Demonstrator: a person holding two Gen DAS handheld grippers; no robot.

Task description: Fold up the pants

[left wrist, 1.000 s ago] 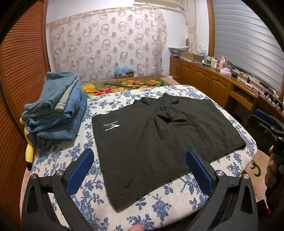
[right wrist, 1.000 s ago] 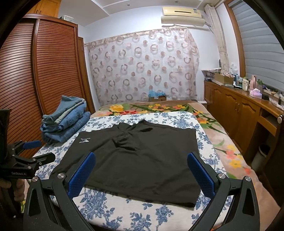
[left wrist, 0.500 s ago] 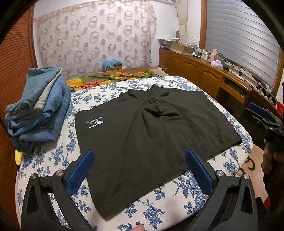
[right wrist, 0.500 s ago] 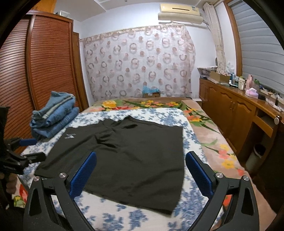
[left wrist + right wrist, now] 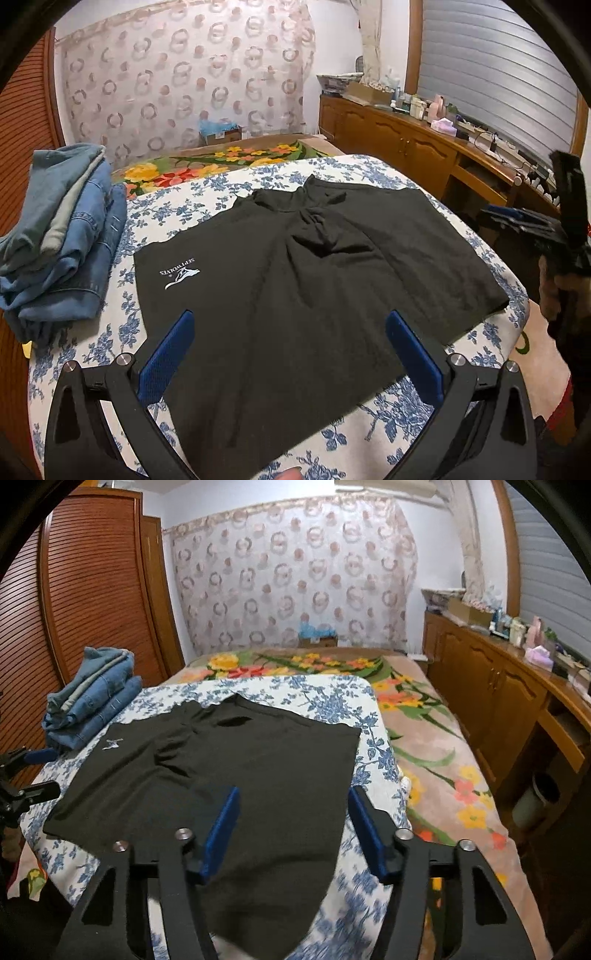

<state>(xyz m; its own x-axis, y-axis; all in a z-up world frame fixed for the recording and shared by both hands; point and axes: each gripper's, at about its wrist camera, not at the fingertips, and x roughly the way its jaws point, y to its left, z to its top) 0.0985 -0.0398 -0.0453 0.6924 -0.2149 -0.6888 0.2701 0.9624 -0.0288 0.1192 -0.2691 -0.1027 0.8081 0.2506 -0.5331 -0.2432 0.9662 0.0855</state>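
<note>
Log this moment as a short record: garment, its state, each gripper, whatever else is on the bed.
garment: black shorts, white logo on one leg
state: spread flat on the floral sheet, not yet folded
left gripper: open, above the near hem, nothing between the jaws
right gripper: open, jaws have just been closing, over the shorts' right leg, no cloth pinched
other: jeans stack at the bed's left edge

Your two handheld grippers, black frames with blue pads

Your left gripper (image 5: pixel 290 350) and right gripper (image 5: pixel 293 827) share cut-out black arms, ribbed blue finger pads (image 5: pixel 166 358) and round silver screws (image 5: pixel 403 833).
</note>
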